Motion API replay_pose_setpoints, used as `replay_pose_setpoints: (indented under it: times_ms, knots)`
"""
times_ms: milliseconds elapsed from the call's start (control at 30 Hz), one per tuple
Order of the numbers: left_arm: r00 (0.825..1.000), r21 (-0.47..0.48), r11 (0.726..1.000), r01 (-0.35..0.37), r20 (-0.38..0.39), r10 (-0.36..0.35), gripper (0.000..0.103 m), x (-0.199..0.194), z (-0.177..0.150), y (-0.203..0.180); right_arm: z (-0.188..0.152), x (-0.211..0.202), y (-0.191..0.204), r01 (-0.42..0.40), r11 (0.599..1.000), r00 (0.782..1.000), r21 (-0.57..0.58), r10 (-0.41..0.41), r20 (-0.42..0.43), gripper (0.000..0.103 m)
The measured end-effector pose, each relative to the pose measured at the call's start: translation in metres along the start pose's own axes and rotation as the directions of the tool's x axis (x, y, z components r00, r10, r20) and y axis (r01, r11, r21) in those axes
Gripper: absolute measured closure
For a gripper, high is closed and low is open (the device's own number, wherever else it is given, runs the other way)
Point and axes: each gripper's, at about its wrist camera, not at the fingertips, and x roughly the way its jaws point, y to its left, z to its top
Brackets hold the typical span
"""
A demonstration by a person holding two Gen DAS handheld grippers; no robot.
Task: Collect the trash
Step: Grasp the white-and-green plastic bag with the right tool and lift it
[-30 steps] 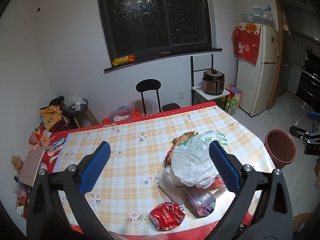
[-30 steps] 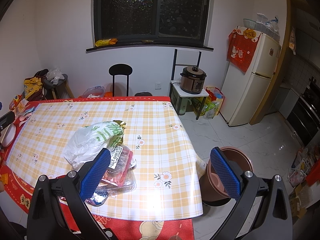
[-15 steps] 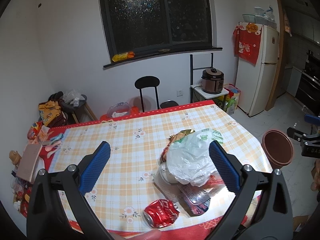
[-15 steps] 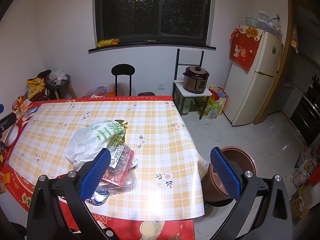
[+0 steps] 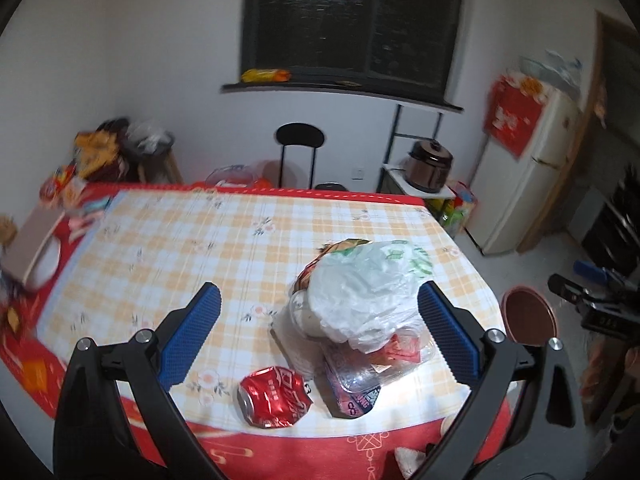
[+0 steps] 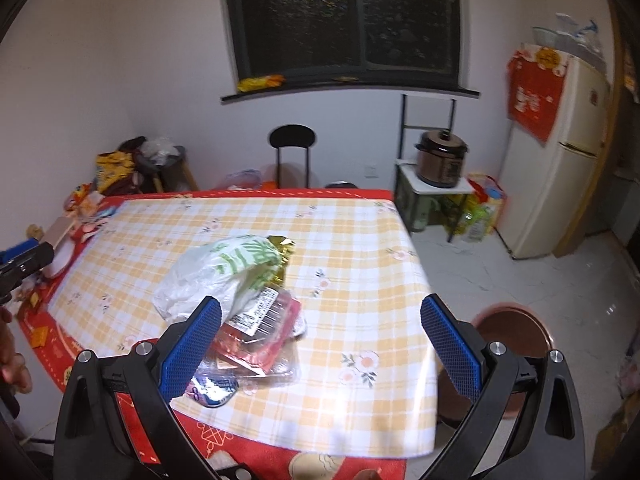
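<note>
Kitchen-dining room, night; dark window (image 6: pixel 340 20) on the far wall, black chair (image 6: pixel 292 156) at the table's far edge, fridge (image 6: pixel 560 152) and rice cooker (image 6: pixel 440 158) to the right.

Table (image 6: pixel 340 240): orange-checked cloth with red border.

Trash, heaped near the table's front right corner:
- white plastic bag (image 5: pixel 368 292) with green print, topmost;
- gold wrapper (image 6: pixel 282 248) showing from under the bag's far side;
- clear tray (image 6: pixel 260 332) with red contents and a barcode label, under the bag's near side;
- crushed red can (image 5: pixel 276 396), lying just beside the heap at the front edge.

Bin (image 6: pixel 512 340): brown, round, on the floor off the table's right edge.

Left gripper (image 5: pixel 320 328): above the front edge, jaws wide apart, empty.

Right gripper (image 6: pixel 320 336): above the front right corner, jaws wide apart, empty.

Left edge: clutter, blurred.
</note>
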Motion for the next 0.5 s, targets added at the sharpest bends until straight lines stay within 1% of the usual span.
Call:
replay_pose_setpoints:
  times_ms: [133,267,300,367,500]
  knots:
    - [0.996,-0.090,0.992,-0.085,-0.027,0.083,0.006,0.007,-0.026,0.018,-0.008,0.017,-0.002,-0.087,0.996,0.996,-0.024,0.086,-0.034,0.005]
    - [0.988,-0.178,0.973,-0.147,-0.064,0.138,0.006,0.010,-0.052,0.040,-0.017,0.032,0.003,-0.133,0.990,0.991,-0.057,0.130,-0.042,0.005]
    - [0.987,-0.195,0.968,-0.157,-0.069,0.146,0.006,0.011,-0.057,0.045,-0.018,0.036,0.005,-0.145,0.988,0.989,-0.059,0.142,-0.049,0.005]
    - [0.986,-0.226,0.960,-0.165,-0.072,0.153,0.007,0.010,-0.068,0.053,-0.019,0.048,0.011,-0.201,0.978,0.978,-0.050,0.197,-0.070,0.005]
    - [0.987,-0.224,0.961,-0.161,-0.050,0.154,0.007,0.009,-0.078,0.061,-0.012,0.067,0.035,-0.260,0.964,0.965,-0.051,0.257,-0.053,0.005]
